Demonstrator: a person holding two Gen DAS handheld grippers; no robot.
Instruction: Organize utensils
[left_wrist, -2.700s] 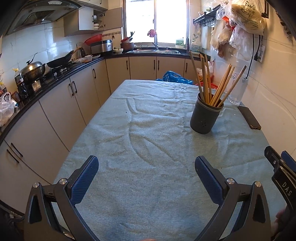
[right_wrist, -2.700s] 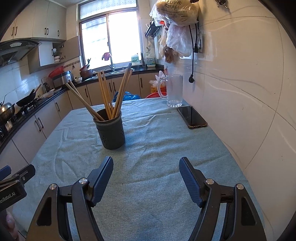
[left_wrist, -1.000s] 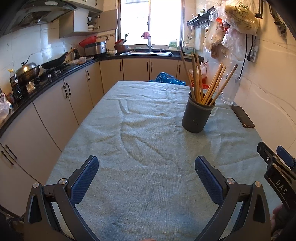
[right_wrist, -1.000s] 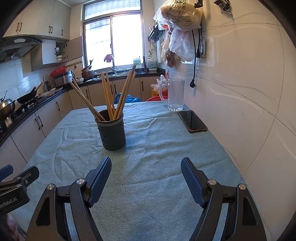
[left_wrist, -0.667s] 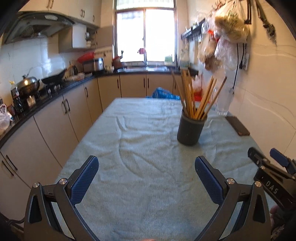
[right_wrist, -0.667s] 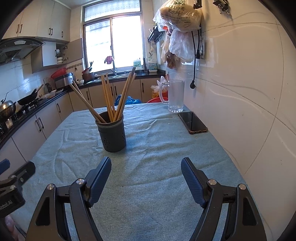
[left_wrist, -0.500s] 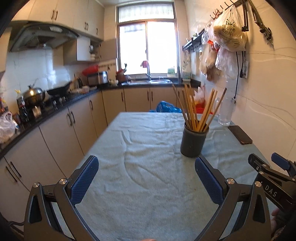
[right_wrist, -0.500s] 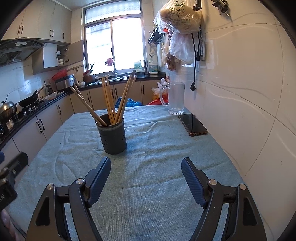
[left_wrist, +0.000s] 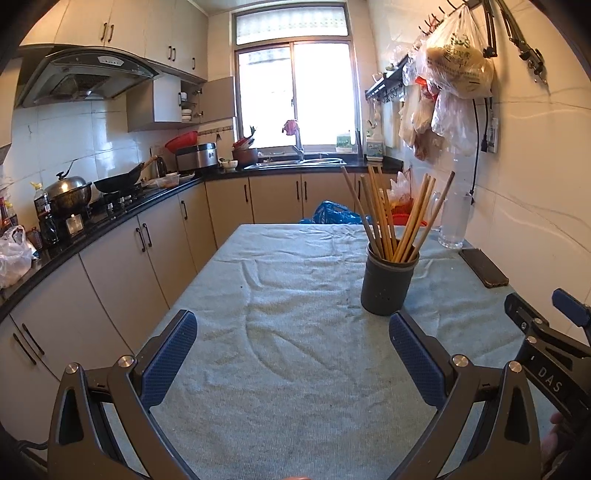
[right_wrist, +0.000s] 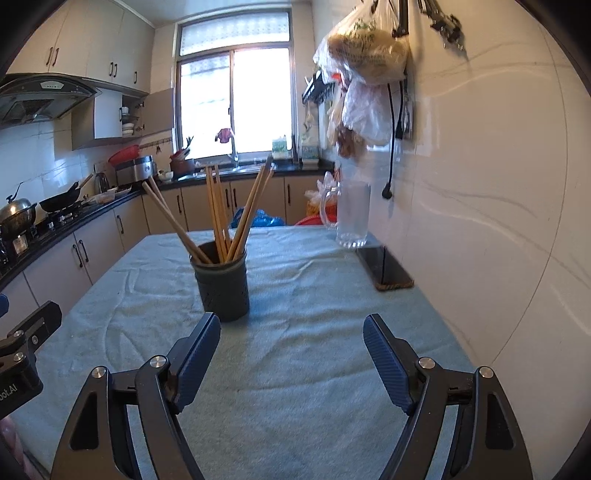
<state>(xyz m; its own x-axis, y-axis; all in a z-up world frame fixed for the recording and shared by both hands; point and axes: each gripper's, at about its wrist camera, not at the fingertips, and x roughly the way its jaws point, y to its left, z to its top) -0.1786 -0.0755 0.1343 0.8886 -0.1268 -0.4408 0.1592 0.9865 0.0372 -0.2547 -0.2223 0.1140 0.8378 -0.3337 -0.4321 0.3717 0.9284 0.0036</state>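
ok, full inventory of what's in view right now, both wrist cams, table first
chopsticks: a bundle, exact count unclear, light wood, standing splayed in the holder
holder: 1, dark grey, upright mid-table
tablecloth: 1, pale blue-green, wrinkled, covers the table
glass mug: 1, clear, far right of the table by the wall
phone: 1, black, flat on the cloth just in front of the mug
blue bag: 1, beyond the table's far end
wok: 1, black, on the stove at left
lidded pot: 1, steel, on the left counter
hanging bags: several, clear or white, on wall hooks at right
left gripper: fingers open, empty, above the cloth
right gripper: fingers open, empty, holder just beyond its left finger
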